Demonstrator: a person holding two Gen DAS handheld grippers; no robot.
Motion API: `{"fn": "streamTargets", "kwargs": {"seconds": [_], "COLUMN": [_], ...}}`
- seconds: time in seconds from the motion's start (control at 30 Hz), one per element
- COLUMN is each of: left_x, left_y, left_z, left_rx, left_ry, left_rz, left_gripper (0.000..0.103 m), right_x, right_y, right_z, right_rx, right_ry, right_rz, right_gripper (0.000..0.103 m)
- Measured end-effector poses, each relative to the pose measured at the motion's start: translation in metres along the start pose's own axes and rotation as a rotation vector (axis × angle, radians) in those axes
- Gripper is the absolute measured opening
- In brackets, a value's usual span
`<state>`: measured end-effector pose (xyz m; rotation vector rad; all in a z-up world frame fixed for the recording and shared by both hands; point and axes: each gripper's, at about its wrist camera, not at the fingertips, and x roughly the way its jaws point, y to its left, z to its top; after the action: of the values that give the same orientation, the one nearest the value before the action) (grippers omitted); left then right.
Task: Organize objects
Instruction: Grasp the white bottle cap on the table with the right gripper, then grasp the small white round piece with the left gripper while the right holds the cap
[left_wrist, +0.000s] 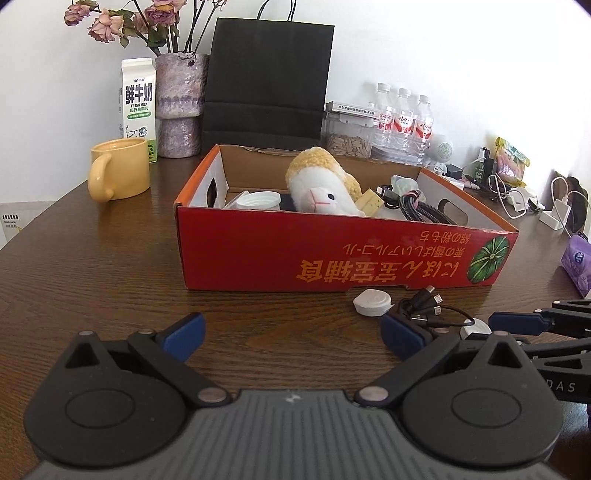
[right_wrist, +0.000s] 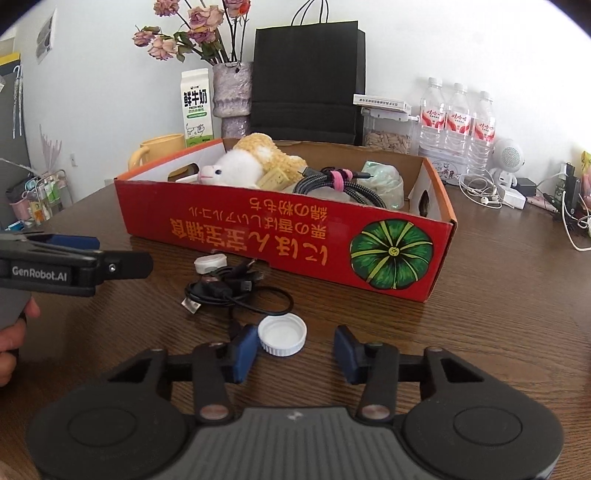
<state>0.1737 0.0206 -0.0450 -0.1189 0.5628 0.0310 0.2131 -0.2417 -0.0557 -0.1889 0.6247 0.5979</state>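
Wood tabletop (right_wrist: 498, 314), red box (right_wrist: 295, 236) as landmark. White cap (right_wrist: 282, 334) lies open side up just in front of it, between the right gripper (right_wrist: 295, 349) pads, left pad touching, right pad apart: not pinched yet. Light, rigid, slick plastic; grip across the ribbed rim. Left gripper (left_wrist: 291, 332) spread, empty.

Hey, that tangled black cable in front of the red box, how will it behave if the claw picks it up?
The black cable looks thin and loosely coiled, so it is probably floppy and light. Its loose plugs would likely dangle, perhaps snagging the white cap beside it.
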Motion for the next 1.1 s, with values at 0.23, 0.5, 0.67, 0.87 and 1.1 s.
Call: {"fn": "streamTargets", "kwargs": {"seconds": [0.23,0.5,0.67,0.87,1.1], "left_x": [0.002,0.005,0.009,0.013,0.026], "left_y": [0.002,0.002,0.002,-0.008,-0.034], "left_z": [0.0,0.0,0.001,0.006,0.019], "left_rx": [-0.013,-0.018,-0.023,0.0,0.013], "left_ry": [0.011,0.026,0.047,0.032,0.028], "left_rz": [0.0,0.005,0.017,0.049,0.043], "left_gripper": [0.103,0.103,0.103,0.103,0.103], "right_x": [-0.003,-0.026,-0.028,-0.031,-0.032], "right_y": [0.0,-0.02,-0.02,-0.02,-0.022], "right_z": [0.001,-0.004,-0.004,-0.004,-0.005], "right_rx": [0.017,0.136,0.131,0.141,0.156], "right_ry": [-0.025,-0.161,-0.178,-0.194,-0.201], "right_rz": [-0.034,-0.098,-0.089,-0.089,-0.105], "right_gripper": [0.027,0.027,0.027,0.027,0.027]}}
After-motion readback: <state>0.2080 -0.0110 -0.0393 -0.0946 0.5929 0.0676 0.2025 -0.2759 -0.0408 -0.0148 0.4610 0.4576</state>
